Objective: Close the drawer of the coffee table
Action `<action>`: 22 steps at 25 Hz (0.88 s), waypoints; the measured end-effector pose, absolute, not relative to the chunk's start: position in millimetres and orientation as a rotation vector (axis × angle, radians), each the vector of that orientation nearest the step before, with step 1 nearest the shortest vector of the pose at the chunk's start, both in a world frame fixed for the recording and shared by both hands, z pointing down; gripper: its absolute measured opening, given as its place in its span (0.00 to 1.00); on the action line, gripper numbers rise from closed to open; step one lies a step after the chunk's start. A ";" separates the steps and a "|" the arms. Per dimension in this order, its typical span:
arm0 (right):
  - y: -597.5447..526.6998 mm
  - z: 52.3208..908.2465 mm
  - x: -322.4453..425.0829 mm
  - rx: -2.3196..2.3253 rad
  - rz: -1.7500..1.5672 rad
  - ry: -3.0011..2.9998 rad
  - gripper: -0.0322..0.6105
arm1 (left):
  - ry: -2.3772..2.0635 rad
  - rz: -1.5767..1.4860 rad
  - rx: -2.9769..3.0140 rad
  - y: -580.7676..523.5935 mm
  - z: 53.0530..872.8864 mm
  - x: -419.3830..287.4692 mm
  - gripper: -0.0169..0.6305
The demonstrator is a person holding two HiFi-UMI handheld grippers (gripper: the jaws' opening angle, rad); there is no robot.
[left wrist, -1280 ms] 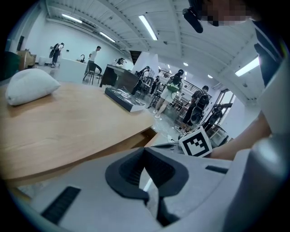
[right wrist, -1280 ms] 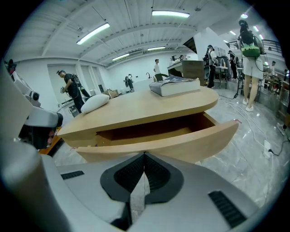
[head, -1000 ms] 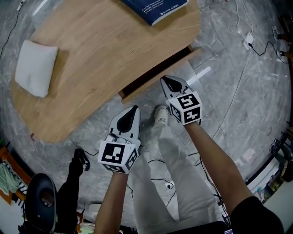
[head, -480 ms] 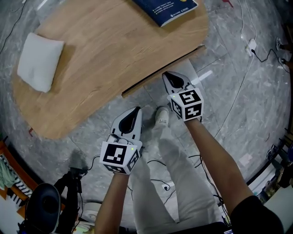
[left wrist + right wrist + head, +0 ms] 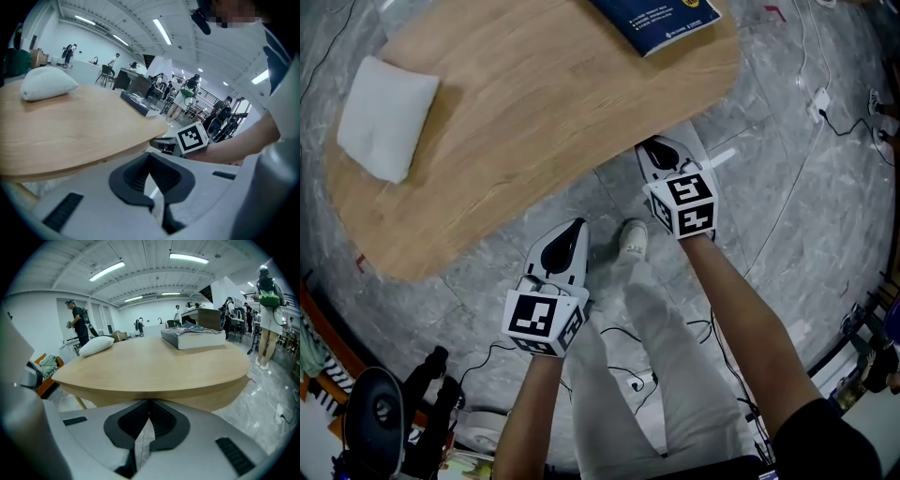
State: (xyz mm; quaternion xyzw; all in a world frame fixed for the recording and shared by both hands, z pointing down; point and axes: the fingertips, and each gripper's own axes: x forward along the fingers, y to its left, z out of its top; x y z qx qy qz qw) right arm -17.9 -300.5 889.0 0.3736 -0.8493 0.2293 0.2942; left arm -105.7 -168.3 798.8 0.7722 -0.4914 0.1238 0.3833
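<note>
A grey marble floor [image 5: 787,187] carries the wooden coffee table [image 5: 534,122]. The right gripper [image 5: 656,148], jaws together and empty, meets its front edge. The left gripper [image 5: 570,230], equally closed and empty, hangs apart.

Wooden drawer [image 5: 195,397], flush, fully closed

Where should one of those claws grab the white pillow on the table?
Probably the near corner of the pillow, coming in low and level over the table from the person's side: the middle bulges, but the corners taper thin enough to pinch.
</note>
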 end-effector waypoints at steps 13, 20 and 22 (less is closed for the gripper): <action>-298.3 887.8 -18.2 0.988 0.608 -2.257 0.07 | -1.249 0.329 1.971 -167.4 799.4 -109.5 0.03; -289.4 865.3 -13.8 1.002 0.609 -2.282 0.07 | -1.214 0.376 2.003 -158.6 783.5 -109.4 0.03; -286.1 856.2 -14.3 0.999 0.614 -2.288 0.07 | -1.208 0.393 2.006 -155.4 776.3 -110.9 0.03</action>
